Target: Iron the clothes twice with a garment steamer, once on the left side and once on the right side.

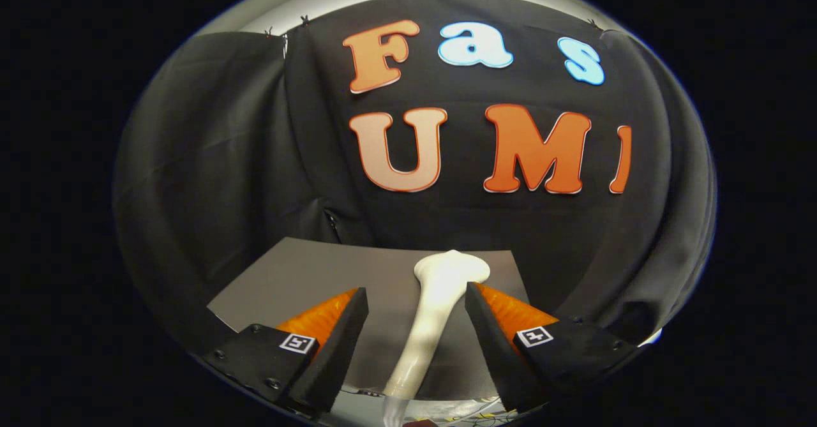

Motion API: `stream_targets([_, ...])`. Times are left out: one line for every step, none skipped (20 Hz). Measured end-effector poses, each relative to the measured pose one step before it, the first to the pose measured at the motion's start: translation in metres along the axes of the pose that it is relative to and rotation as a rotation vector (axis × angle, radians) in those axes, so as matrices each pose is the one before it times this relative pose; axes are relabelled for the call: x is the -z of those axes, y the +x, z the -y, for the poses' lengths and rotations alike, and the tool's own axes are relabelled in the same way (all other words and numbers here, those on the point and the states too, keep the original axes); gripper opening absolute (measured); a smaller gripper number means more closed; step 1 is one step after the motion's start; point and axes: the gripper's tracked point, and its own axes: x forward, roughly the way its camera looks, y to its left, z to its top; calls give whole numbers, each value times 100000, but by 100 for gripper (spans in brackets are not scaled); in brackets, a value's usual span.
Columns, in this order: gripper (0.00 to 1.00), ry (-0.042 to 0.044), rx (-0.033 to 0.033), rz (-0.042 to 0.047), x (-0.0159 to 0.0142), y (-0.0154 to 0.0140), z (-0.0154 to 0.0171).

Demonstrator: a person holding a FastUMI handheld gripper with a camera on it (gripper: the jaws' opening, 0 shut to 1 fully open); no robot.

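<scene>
Left side: black cloth wall (pixel 210 159) hangs in loose folds, clipped along its top edge, with a pale strip of the booth above it.

Near left: the left finger (pixel 332 344) of the gripper (pixel 415 299), black foam pad facing inward, orange body behind it, and a small square marker on the black mount.

Centre: a grey sheet (pixel 319 274) lies flat on the surface, its far edge close to the foot of the cloth wall. On it, between the fingers, lies the white garment steamer (pixel 434 306). Its long slim handle runs from the near edge away toward the wall, and its wider flared head sits at the far end, just beyond the fingertips, near the far edge of the sheet. The handle lies closer to the right finger than to the left; a clear gap shows on the left side, and on the right the pad looks close to the handle near the head, though contact cannot be told.

Gripper state: fingers spread, straddling the steamer, not pinching it.

Near right: the right finger (pixel 494 344), same build, black pad, orange body, square marker.

Far right: more black cloth in folds, curving round the booth. A pale patterned surface shows at the near edge below the sheet.
</scene>
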Motion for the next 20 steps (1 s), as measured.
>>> stream_targets([99, -1500, 2205, -2023, 672, 1040, 300])
stream_targets([98, -1834, 2274, -2724, 887, 1042, 439])
stream_targets([98, -728, 1614, -2671, 758, 1000, 289])
stream_targets([99, 568, 1654, -2589, 607, 982, 210])
stream_targets([99, 971, 1134, -2420, 605, 804, 147])
stream_targets([99, 798, 736, -1959, 320, 831, 240])
stream_targets([99, 514, 688, -1294, 224, 562, 198])
stream_targets([99, 358, 211, -1051, 353, 474, 42])
stream_targets([99, 104, 310, -1199, 267, 451, 31])
stream_targets([99, 291, 422, -1210, 282, 453, 124])
stream_targets([99, 561, 641, -1362, 368, 451, 224])
stream_targets([99, 215, 162, -804, 305, 609, 29])
stream_targets([99, -275, 857, -401, 185, 234, 216])
stream_targets([99, 85, 535, 123, 43, 171, 114])
stream_targets([99, -54, -456, 221, -39, 249, -86])
stream_targets([99, -243, -847, 124, 86, 186, -155])
stream_targets([99, 288, -694, 1327, -131, 41, -162])
stream_targets([97, 63, -1383, 321, 171, 4, -216])
stream_targets([94, -156, -1153, -542, 199, 37, -72])
stream_targets([92, 238, -926, 552, -150, 85, -33])
